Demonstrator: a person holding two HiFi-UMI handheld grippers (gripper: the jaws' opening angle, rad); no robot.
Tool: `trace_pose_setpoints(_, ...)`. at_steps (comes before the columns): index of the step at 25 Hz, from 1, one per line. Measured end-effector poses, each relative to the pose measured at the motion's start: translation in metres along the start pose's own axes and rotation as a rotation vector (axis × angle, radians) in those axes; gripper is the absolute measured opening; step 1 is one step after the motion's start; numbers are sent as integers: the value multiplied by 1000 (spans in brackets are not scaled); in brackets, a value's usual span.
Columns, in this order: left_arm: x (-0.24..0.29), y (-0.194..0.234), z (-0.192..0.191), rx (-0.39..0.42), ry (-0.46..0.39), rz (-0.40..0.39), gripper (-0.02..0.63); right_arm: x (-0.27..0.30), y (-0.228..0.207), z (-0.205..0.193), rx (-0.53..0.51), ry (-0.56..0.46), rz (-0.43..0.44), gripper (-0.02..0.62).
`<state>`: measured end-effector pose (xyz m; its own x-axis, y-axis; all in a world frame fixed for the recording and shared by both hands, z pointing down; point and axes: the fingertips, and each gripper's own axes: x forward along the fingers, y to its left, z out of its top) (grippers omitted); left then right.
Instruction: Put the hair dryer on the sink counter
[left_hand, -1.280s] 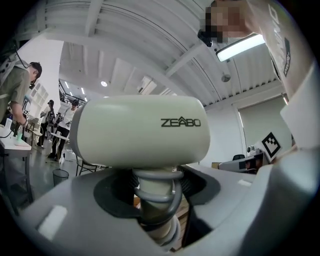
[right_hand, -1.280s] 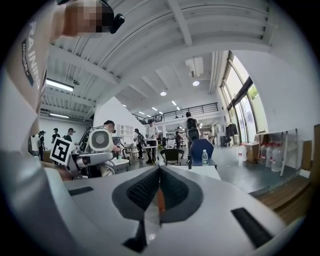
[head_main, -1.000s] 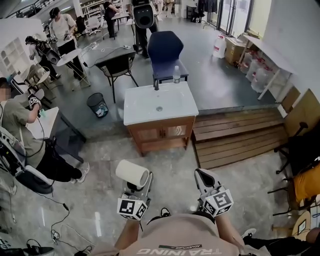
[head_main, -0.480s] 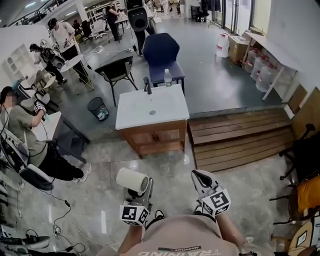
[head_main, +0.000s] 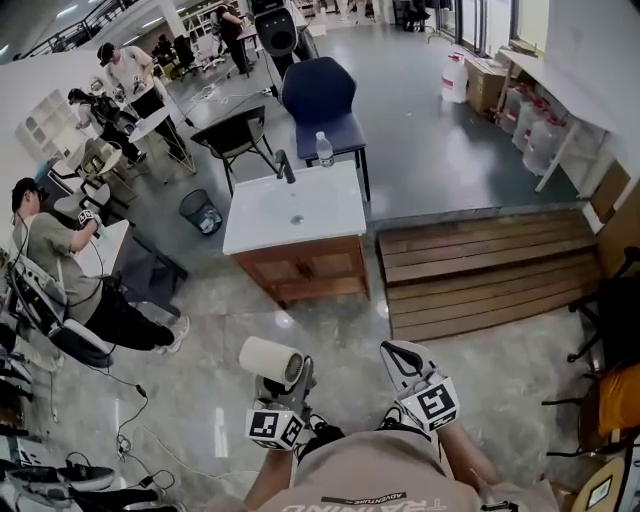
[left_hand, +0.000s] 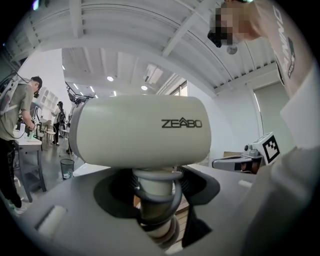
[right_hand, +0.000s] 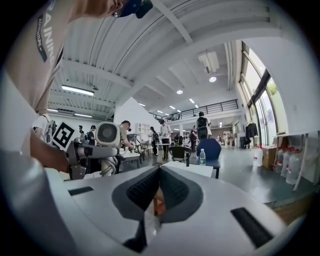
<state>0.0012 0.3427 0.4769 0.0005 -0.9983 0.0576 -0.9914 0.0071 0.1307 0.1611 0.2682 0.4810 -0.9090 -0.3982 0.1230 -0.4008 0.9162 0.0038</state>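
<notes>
Left gripper (head_main: 284, 380) clenched on cream plastic barrel-shaped hair dryer (head_main: 268, 358) handle, seemingly cord-wrapped, lower centre. Right gripper (head_main: 396, 353) pinched closed, empty. White-topped wooden sink counter (head_main: 262, 214) upper centre.

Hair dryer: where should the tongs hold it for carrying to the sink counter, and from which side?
Grip the hair dryer by its handle, from below, as the left tongs do now. The barrel is wide and rounded, so jaws would likely slip; the narrow handle, wound with cord, hangs beneath it and fits between them.
</notes>
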Motion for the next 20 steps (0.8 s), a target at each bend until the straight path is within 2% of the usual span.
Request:
trace_pose_setpoints(7, 6, -8, 2, 23, 31, 6, 244, 4, -5, -2, 63, -8, 21, 6)
trace_pose_setpoints(10, 10, -3, -1, 18, 30, -4, 244, 12, -10, 7, 50, -22, -5, 6)
trace_pose_setpoints(13, 16, 4, 0, 14, 23, -27, 244, 24, -10, 12, 53, -29, -43, 5)
trace_pose_setpoints(20, 22, 8, -3, -19, 6, -115, 244, 47, 3, 19, 37, -20, -58, 6)
